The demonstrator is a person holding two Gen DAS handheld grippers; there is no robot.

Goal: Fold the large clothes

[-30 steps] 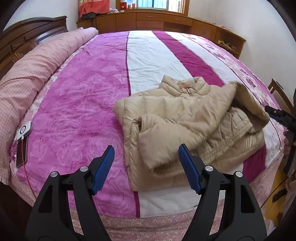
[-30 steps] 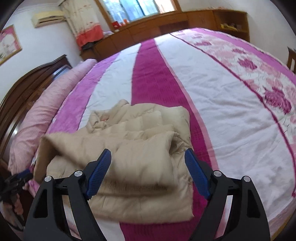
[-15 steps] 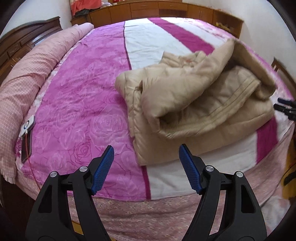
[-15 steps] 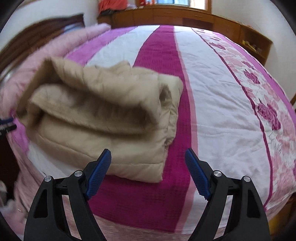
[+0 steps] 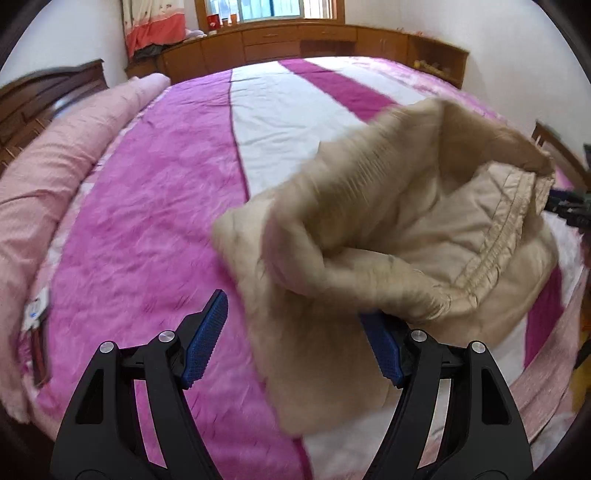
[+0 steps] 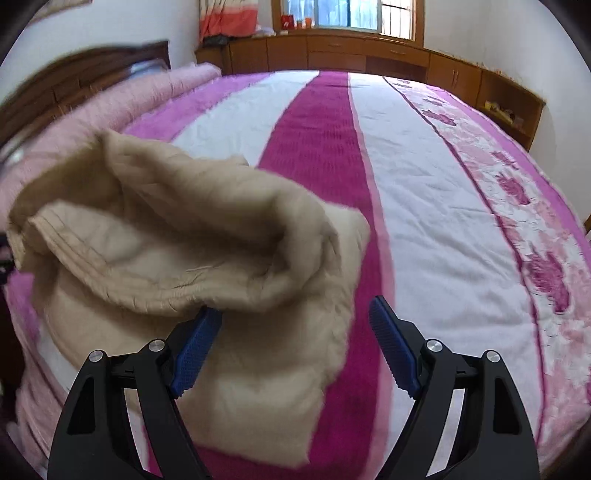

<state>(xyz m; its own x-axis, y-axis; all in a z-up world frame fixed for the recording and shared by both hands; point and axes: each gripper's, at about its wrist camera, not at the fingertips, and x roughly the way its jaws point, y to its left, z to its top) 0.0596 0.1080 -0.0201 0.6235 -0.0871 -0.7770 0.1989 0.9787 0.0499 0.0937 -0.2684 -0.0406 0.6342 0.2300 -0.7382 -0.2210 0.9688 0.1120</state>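
Two grippers hover over a beige padded jacket (image 5: 406, 236) that lies folded over on the near part of a bed spread (image 5: 155, 206) striped in magenta, pink and white. On the left gripper (image 5: 295, 332) the jaws stand wide apart, clamped on nothing: its left blue pad (image 5: 205, 338) is over the pink stripe just beside the jacket's left edge, while its right blue pad (image 5: 384, 350) is partly hidden beneath the raised fold of the jacket; whether it touches the cloth cannot be told. The right gripper (image 6: 295, 343) is likewise spread wide and holds nothing, its left pad (image 6: 195, 350) tucked just under the jacket's lifted hem and its right pad (image 6: 393, 350) over the magenta stripe beside the jacket's right edge. Both grippers point steeply down toward the near edge of the jacket, one at each lower corner. The jacket's upper layer is lifted and curled, showing its stitched hem and lining. Left of the jacket, along the bed's side, lies a rolled pink quilt (image 5: 55, 177), with a dark wooden headboard (image 5: 44, 96) behind it. Beyond the jacket, at the far side of the bed, wooden cabinets (image 6: 351, 51) run under a window (image 6: 343, 14). Motion blur softens both views.
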